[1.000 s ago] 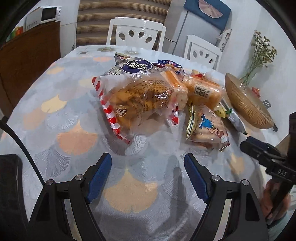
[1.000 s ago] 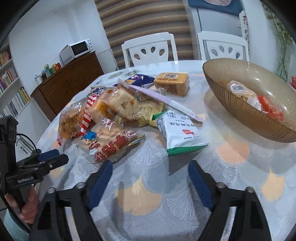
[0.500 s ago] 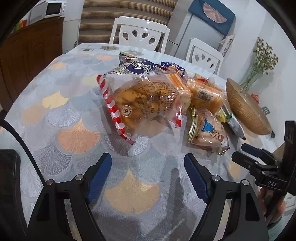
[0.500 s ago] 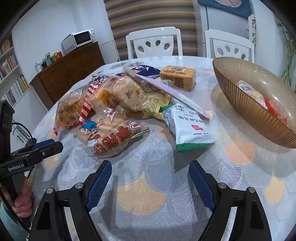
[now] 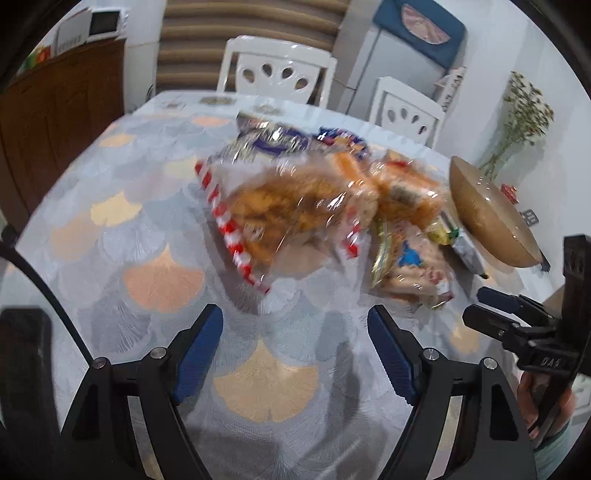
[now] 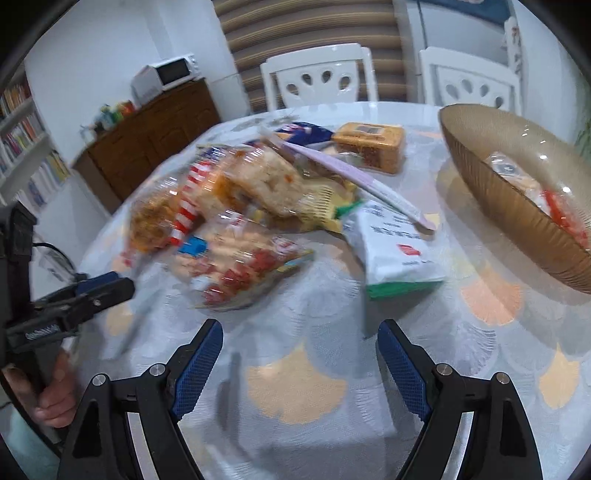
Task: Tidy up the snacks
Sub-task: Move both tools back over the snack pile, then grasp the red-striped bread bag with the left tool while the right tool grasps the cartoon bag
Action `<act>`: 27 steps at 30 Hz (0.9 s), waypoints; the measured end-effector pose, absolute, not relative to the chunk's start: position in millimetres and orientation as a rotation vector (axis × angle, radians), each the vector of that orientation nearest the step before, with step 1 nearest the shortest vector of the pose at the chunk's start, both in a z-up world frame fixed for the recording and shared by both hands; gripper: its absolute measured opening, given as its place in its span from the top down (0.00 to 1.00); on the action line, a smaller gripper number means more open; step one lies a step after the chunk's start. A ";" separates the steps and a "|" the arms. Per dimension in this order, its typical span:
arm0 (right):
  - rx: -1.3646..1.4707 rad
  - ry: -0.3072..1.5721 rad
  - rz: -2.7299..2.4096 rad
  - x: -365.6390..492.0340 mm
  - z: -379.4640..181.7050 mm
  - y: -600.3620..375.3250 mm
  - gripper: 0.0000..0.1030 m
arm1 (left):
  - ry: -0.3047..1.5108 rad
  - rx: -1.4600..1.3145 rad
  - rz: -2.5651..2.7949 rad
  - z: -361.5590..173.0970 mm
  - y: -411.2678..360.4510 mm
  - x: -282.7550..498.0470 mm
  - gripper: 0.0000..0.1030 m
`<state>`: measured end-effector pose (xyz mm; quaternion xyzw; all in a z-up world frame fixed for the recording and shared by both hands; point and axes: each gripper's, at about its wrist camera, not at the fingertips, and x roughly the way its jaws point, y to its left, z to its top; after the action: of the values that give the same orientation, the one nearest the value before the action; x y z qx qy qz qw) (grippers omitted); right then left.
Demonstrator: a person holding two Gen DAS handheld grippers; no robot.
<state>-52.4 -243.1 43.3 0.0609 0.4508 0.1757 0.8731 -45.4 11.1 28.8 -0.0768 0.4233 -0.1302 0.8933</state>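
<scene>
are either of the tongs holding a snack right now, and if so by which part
Nothing is held. The left tongs and right tongs are both open above bare tablecloth, short of the snack pile.

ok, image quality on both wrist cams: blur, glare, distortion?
Left wrist view: snack pile smeared by motion blur, glare streaks on the clear wrappers; gripper fingers sharp. Right wrist view: blur too, the white-green packet text barely legible; highlights on the bowl. Both: strong fisheye curvature, dark corner vignette.

White walls, striped blind (image 6: 310, 33), two white chairs (image 6: 317, 74) — wooden sideboard (image 6: 147, 136), bookshelf (image 6: 22, 122).
</scene>
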 end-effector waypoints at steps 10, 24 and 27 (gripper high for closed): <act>-0.046 0.931 0.586 -17.7 77.7 -197.0 0.10 | 0.794 -0.018 -0.287 77.7 14.2 12.2 0.17; -0.155 1.012 0.687 9.9 42.0 -163.1 0.10 | 0.929 0.106 -0.485 50.3 0.1 29.3 0.09; -0.172 1.026 0.639 17.9 33.6 -156.2 0.12 | 0.924 0.147 -0.453 44.9 -4.5 34.8 0.09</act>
<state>17.9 -156.2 33.6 -0.0806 0.4819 0.3000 0.8193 34.8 -4.5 44.9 0.0702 0.4415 -0.2164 0.8679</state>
